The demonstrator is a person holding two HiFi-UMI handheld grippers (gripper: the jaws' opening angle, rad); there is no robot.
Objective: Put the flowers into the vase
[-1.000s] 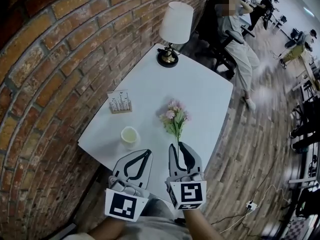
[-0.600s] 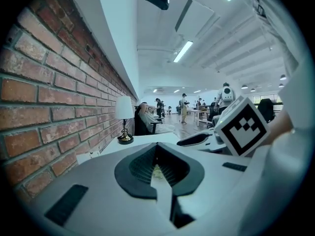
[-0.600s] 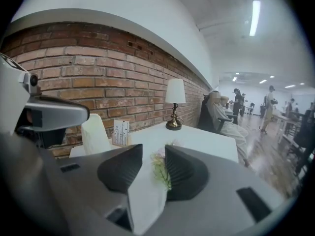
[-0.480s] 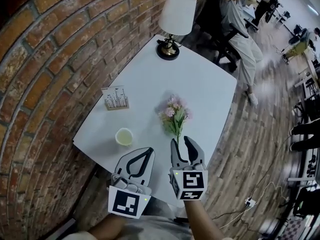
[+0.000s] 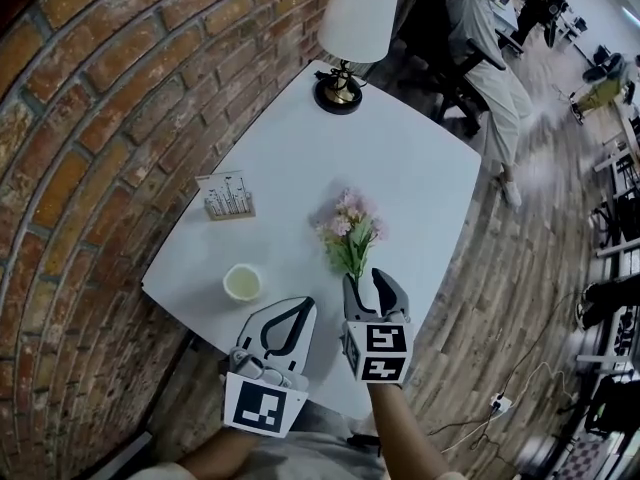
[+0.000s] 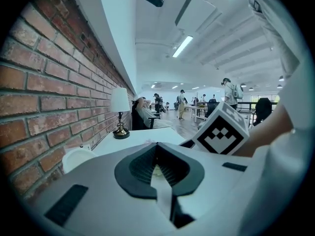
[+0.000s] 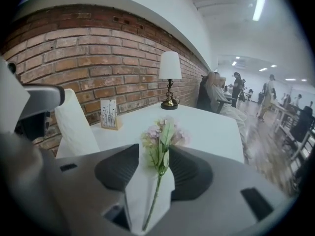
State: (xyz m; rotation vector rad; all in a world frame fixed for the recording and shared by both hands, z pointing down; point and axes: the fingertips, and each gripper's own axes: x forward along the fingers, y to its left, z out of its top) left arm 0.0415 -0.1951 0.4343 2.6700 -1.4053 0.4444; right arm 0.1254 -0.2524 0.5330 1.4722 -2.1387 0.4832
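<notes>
A small bunch of pink flowers (image 5: 350, 230) with green leaves lies on the white table (image 5: 400, 158), its stem pointing back at me. My right gripper (image 5: 368, 280) sits at the table's near edge with that stem between its jaws. The jaws are opening and the pads stand clear of the thin stem (image 7: 156, 191); the blooms (image 7: 161, 134) rise just past the tips. The vase, a short white cup (image 5: 242, 282), stands to the left near the table corner and also shows in the left gripper view (image 6: 74, 156). My left gripper (image 5: 300, 305) is beside it, shut and empty.
A brick wall (image 5: 90, 138) runs along the table's left side. A white-shaded lamp (image 5: 355, 28) stands at the far end and a small card holder (image 5: 226, 196) by the wall. A seated person (image 5: 485, 38) is beyond the table; wooden floor lies to the right.
The right gripper's jaws have spread apart around the flower stem, letting go of it, and the flowers now rest on the table. Both grippers have come down a little.
</notes>
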